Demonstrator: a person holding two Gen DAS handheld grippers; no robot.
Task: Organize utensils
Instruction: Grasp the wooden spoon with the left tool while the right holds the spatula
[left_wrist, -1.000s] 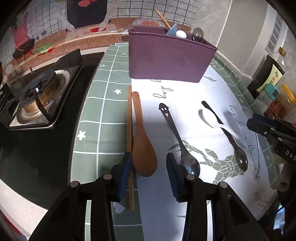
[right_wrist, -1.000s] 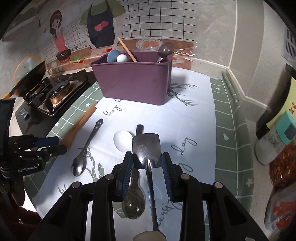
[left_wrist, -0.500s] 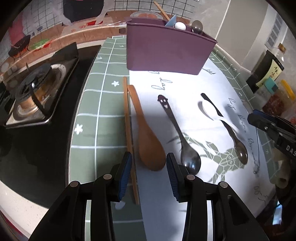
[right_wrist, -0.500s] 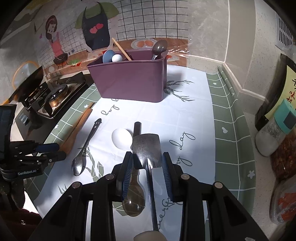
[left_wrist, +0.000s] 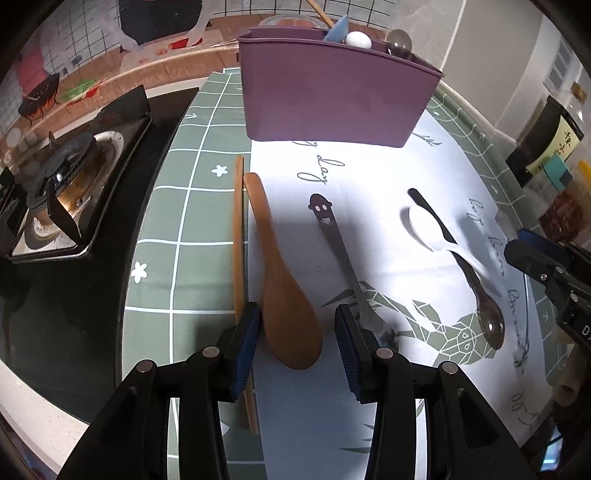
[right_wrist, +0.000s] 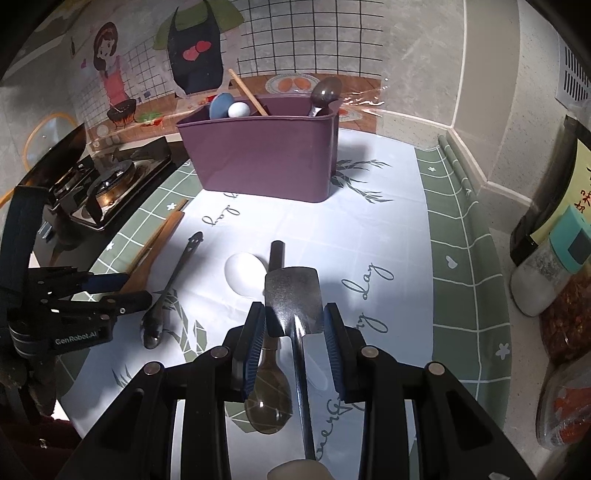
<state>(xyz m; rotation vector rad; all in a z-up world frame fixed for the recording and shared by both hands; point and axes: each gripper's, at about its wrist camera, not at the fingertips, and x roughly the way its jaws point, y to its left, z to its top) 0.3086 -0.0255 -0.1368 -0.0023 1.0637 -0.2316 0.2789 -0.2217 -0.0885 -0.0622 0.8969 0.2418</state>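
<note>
Patterned mat (left_wrist: 369, 192) covers the counter beside a gas stove (left_wrist: 70, 184)

Left gripper (left_wrist: 295, 345) low over tabletop (left_wrist: 155, 266), jaws apart, straddling bowl of wooden spoon (left_wrist: 284, 295) without contact. Chopstick (left_wrist: 239, 251) just beside spoon. Purple caddy (left_wrist: 332, 99) beyond, holding utensils. Smiley-handled metal spoon (left_wrist: 343, 266) alongside.

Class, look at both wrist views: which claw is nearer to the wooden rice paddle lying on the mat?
Left. The left claw straddles the broad end of the wooden rice paddle, fingers either side. The right claw is further across the mat, over the metal spatula.
</note>
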